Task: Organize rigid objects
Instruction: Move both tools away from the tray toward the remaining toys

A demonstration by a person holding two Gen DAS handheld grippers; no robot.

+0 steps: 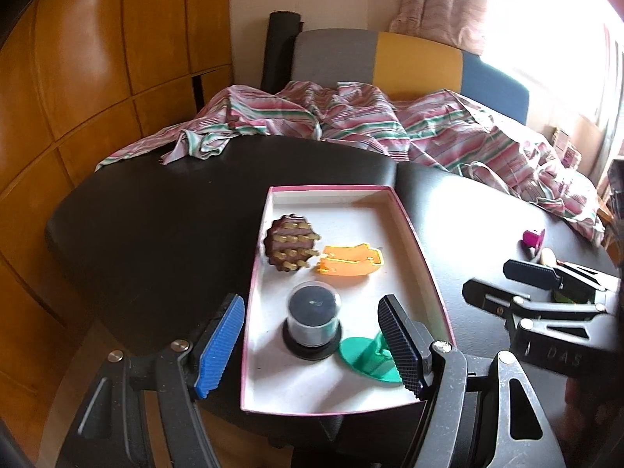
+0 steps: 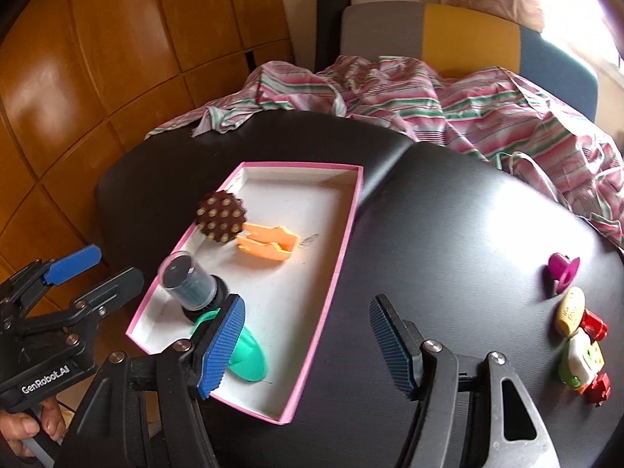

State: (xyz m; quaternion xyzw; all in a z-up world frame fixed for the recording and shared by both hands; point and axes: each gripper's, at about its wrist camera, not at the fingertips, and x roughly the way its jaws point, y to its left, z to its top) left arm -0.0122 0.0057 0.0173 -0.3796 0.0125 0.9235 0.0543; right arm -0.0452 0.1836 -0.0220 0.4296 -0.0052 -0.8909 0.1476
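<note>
Both grippers sit empty with fingers spread wide: my left gripper (image 1: 312, 345) hangs over the near end of the pink-rimmed tray (image 1: 425, 257), my right gripper (image 2: 308, 345) over the dark table (image 2: 448, 234) beside it. Four pieces already lie in the tray. Loose ones wait well to the right: a magenta spool (image 2: 561, 271), a cream oval piece (image 2: 570, 311), a white-green piece (image 2: 582, 360) and small red pieces (image 2: 594, 325). I judge the spool is next; approach from above, close across its narrow neck, lift clear before swinging trayward.

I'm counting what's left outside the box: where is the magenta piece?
The magenta piece lies on the black table, at the right in the right wrist view, well clear of the pink-rimmed box and just beyond the cream capsule.
</note>
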